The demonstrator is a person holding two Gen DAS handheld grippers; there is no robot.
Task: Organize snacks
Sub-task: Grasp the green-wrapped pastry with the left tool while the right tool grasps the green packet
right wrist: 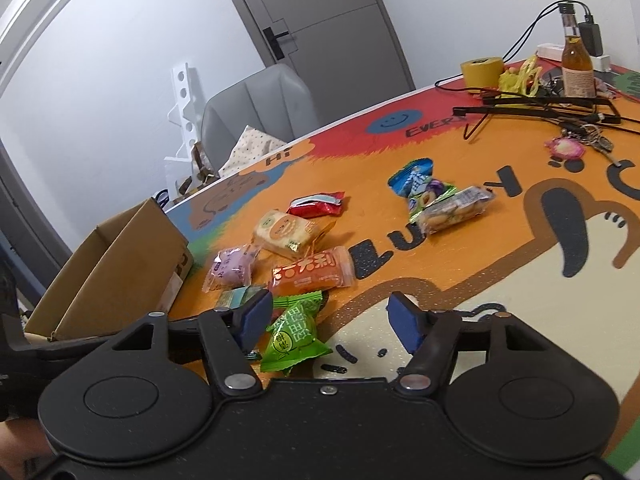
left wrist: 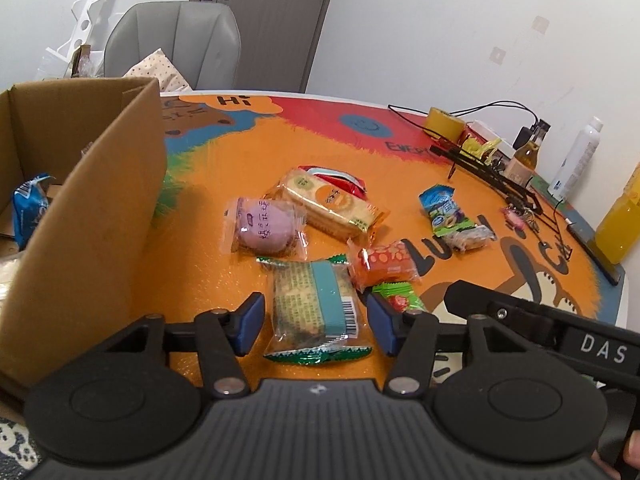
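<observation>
My left gripper (left wrist: 316, 322) is open, low over the orange table mat (left wrist: 224, 280). A clear-wrapped cake with a teal band (left wrist: 312, 308) lies between its blue pads, with small gaps on both sides. My right gripper (right wrist: 329, 318) is also open. A green strawberry snack (right wrist: 292, 332) lies between its fingers, close to the left pad. Beyond lie a purple bun (left wrist: 266, 226), a cracker pack (left wrist: 332, 204), a red packet (left wrist: 344, 180), an orange snack (left wrist: 384, 264) and a blue-green packet (left wrist: 444, 208). A cardboard box (left wrist: 100, 200) stands at left with a blue packet (left wrist: 30, 208) inside.
At the table's far right are a yellow tape roll (right wrist: 480, 70), a brown bottle (right wrist: 576, 68), black cables and a folded stand (right wrist: 540, 104), and keys (right wrist: 592, 138). A yellow juice bottle (left wrist: 618, 224) stands near the right edge. A grey chair (left wrist: 176, 40) is behind the table.
</observation>
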